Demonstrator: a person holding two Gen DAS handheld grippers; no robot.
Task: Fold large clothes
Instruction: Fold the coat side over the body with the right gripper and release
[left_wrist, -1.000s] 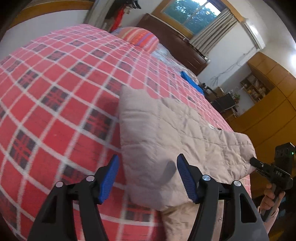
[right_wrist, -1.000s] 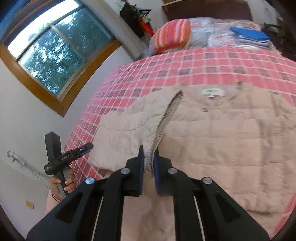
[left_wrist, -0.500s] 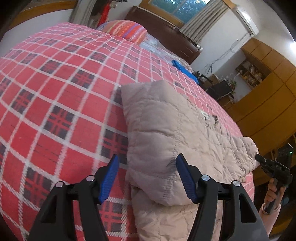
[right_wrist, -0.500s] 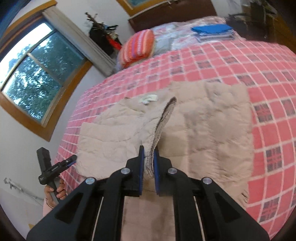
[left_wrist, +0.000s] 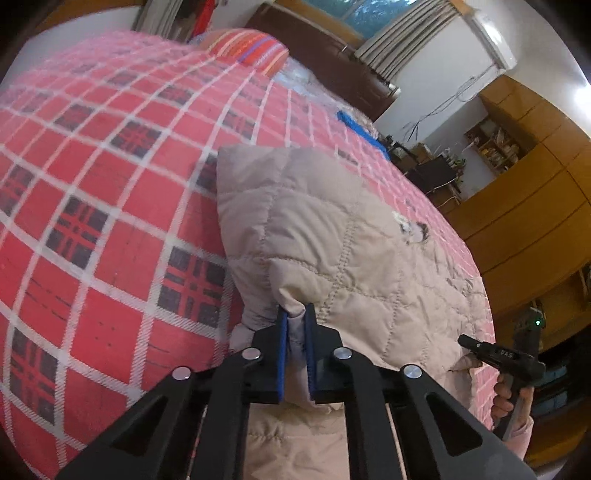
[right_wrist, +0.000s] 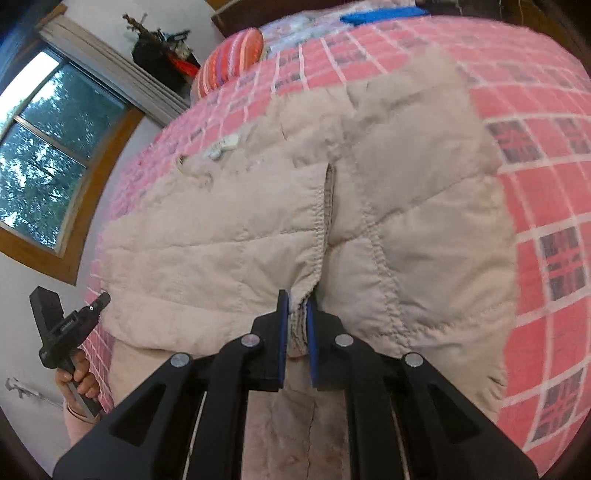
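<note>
A beige quilted jacket (left_wrist: 332, 240) lies spread on a bed with a red plaid blanket (left_wrist: 92, 184). My left gripper (left_wrist: 295, 325) is shut on a pinched fold at the jacket's near left edge. In the right wrist view the jacket (right_wrist: 406, 221) fills the middle, with a folded flap's stitched hem running down to my right gripper (right_wrist: 297, 310), which is shut on that hem. A white label (right_wrist: 223, 146) shows near the collar. Each view catches the other gripper held in a hand: the right one (left_wrist: 495, 356), the left one (right_wrist: 70, 321).
A striped orange pillow (left_wrist: 255, 50) and blue folded cloth (left_wrist: 354, 123) lie at the bed's head by a dark headboard. Wooden cabinets (left_wrist: 535, 203) stand at the right. A window (right_wrist: 44, 166) with a wooden frame is on the left wall.
My left gripper went from open to shut on the jacket's near edge. The right gripper, still holding the hem, came lower and the flap settled flatter onto the jacket.
</note>
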